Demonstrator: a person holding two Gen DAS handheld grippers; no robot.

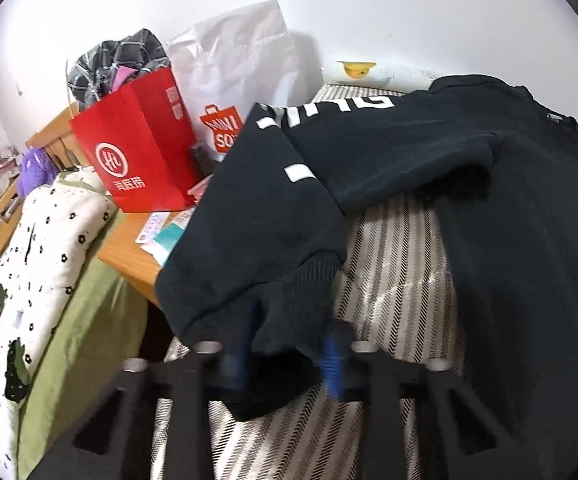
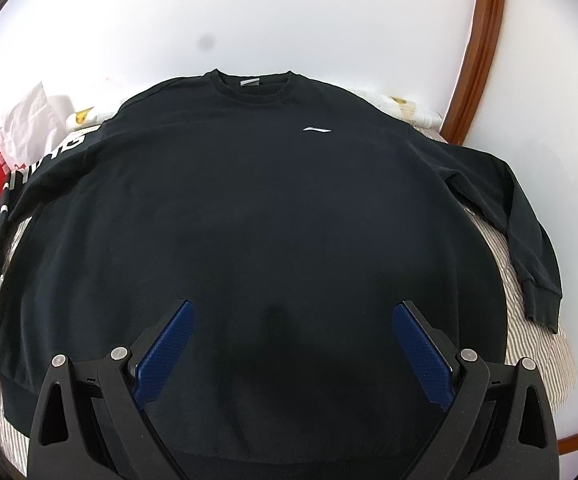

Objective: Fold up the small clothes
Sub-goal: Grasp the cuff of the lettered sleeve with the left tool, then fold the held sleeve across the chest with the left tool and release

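Note:
A black sweatshirt (image 2: pixel 269 208) lies front up on a striped bed, collar toward the wall. Its right sleeve (image 2: pixel 521 224) lies out to the right. Its left sleeve (image 1: pixel 257 216), with white lettering, is lifted off the bed. My left gripper (image 1: pixel 289 344) is closed on that sleeve's ribbed cuff (image 1: pixel 289 300); the blue fingers are blurred, with cloth between them. My right gripper (image 2: pixel 293 320) is wide open and empty, hovering over the lower middle of the sweatshirt body, blue pads (image 2: pixel 169 344) spread apart.
A red paper bag (image 1: pixel 141 148) and a white shopping bag (image 1: pixel 241 64) stand on a wooden bedside table (image 1: pixel 133 256) at the left. A spotted white pillow (image 1: pixel 29 264) lies on green bedding. A wooden frame (image 2: pixel 477 52) curves along the wall at right.

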